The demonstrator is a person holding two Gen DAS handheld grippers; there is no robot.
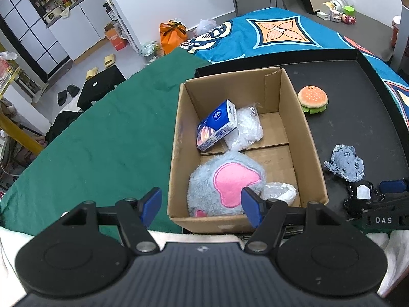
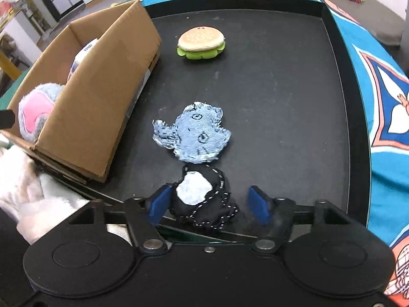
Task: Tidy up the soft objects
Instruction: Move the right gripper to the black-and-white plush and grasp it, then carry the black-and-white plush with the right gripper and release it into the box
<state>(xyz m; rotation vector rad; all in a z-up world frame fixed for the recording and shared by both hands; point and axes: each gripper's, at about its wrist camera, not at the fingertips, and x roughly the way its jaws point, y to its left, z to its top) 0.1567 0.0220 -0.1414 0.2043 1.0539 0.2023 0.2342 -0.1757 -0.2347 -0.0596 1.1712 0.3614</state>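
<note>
An open cardboard box (image 1: 301, 128) holds a grey plush with a pink patch (image 1: 219, 179), a blue tissue pack (image 1: 217, 125) and clear plastic bags (image 1: 248, 128). My left gripper (image 1: 202, 204) hangs open over the box's near edge, above the plush and holding nothing. On the black tray (image 2: 281, 102) lie a burger plush (image 2: 202, 42) and a denim doll (image 2: 196, 135) with a pale blue head and dark body. My right gripper (image 2: 208, 203) straddles the doll's dark body. Its left pad touches the fabric, while a gap remains at the right pad.
The box stands on the tray's left part beside a green cloth (image 1: 102, 140). A blue patterned blanket (image 1: 281, 33) lies behind and to the right of the tray. White fluffy fabric (image 2: 30, 199) sits at the near edge. Slippers and bags are on the floor far left.
</note>
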